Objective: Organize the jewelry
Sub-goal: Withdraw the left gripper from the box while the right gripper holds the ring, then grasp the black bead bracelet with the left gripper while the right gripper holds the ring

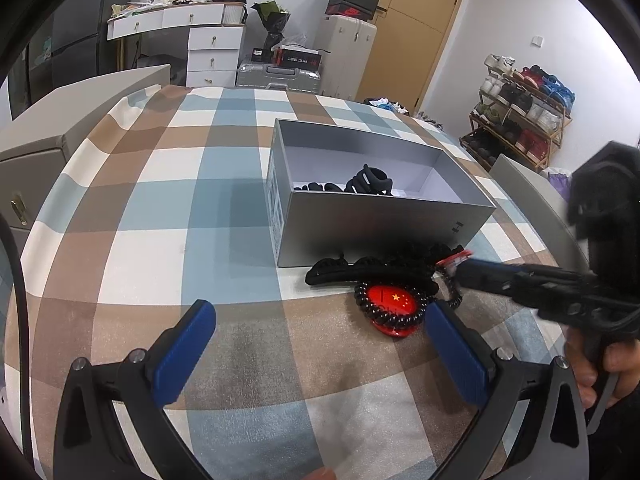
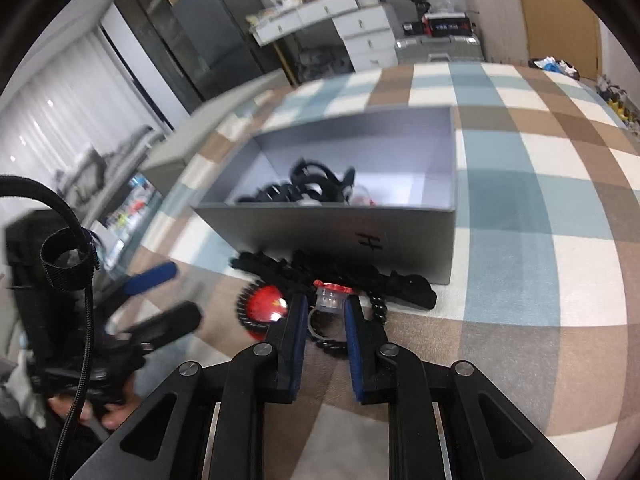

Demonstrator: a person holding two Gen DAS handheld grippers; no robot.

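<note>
the right gripper [image 2: 326, 308], low in the middle of the right wrist view, has its two blue pads pressed on a small clear toy ring with a red top [image 2: 331, 295]. the jaws are almost shut on it. the ring sits upright, red top up and its round band hanging below, just in front of the grey box [image 2: 332, 228].

the left gripper [image 1: 320, 326] is wide open at the bottom of the left wrist view and holds nothing. it hangs over the checked cloth [image 1: 160, 208].

just past it, in the lower middle of that view, lies a red round badge [image 1: 394, 300] with a black coil hair tie [image 1: 380, 318] around it. behind them lies a black hair claw [image 1: 368, 270], close to the box wall. its long side runs left to right across the frame.

the pads only pinch the little ring at their tips, so it could slip out or tip over when lifted. a black coil cord [image 2: 378, 304] lies just beside the ring and may catch and get dragged up too.

farther back, the open box already has black hair things [image 1: 362, 184] inside.
</note>
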